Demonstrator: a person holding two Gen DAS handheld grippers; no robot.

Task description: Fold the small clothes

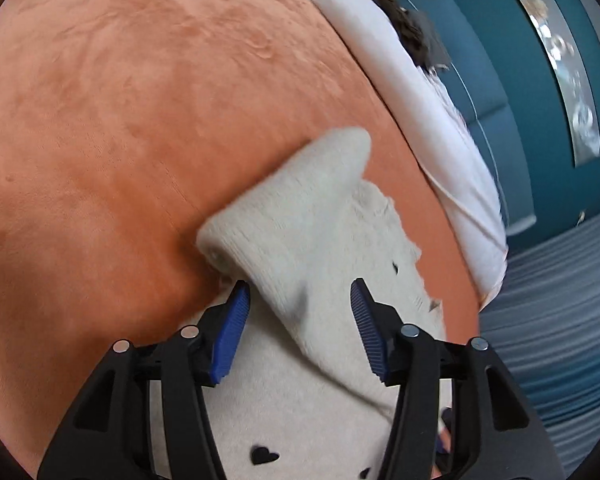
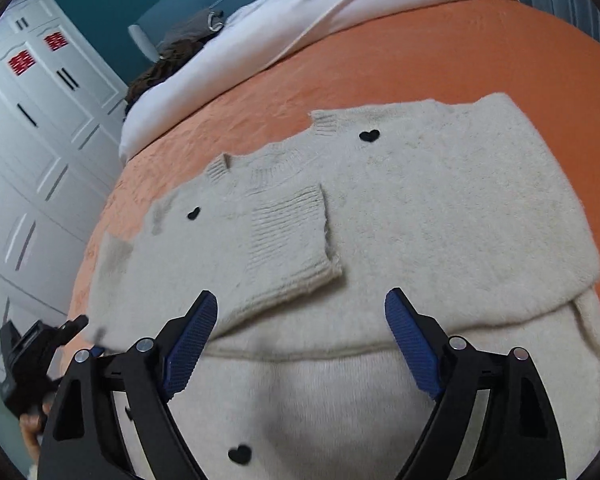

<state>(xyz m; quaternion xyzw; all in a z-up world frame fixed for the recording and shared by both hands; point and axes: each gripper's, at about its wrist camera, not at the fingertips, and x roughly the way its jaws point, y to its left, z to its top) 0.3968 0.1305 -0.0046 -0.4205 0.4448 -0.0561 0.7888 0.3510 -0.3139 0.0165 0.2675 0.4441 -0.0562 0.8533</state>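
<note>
step: sleeves look folded in, body fold pending | sweater (image 2: 380,220) lies flat on orange bedspread (image 2: 440,60) | left gripper (image 1: 298,320) wide open, holds nothing, over left sleeve (image 1: 292,208) | right gripper (image 2: 300,336) wide open, empty, near hem | next: likely grip hem, fold toward collar

Both the left tongs (image 1: 300,300) and the right tongs (image 2: 302,312) gape wide, angled downward, gripping nothing.
</note>
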